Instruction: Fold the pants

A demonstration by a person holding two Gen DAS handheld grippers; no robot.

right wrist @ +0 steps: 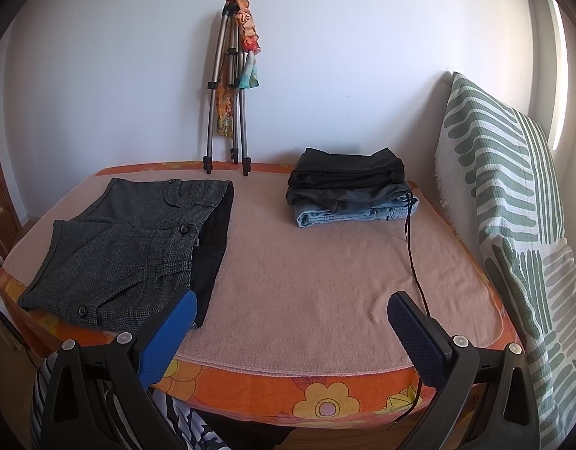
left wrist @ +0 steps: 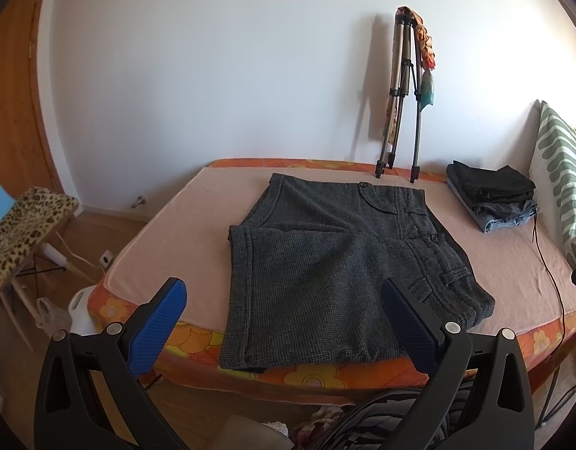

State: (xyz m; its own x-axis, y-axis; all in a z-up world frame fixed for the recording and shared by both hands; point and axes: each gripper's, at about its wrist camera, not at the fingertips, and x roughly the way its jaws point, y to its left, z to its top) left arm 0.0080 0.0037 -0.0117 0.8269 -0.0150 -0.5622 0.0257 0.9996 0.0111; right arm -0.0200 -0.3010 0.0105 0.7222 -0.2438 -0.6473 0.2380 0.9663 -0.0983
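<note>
Grey pants [left wrist: 336, 273] lie folded mid-frame on the pink blanket [right wrist: 325, 292], near edge overhanging; left gripper [left wrist: 284, 322] and right gripper [right wrist: 291, 330], lower frame, both spread wide, grasping nothing

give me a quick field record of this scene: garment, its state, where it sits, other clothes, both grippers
garment: grey tweed pants
state: lying flat, one leg laid over the other, dark lining showing along the waist side
location: on the pink blanket, toward its left side
other clothes: folded stack at the far right, black items over denim
left gripper: jaws open, above the pants' near edge, holding nothing
right gripper: jaws open, over bare blanket, holding nothing
background: tripod against the wall
</note>
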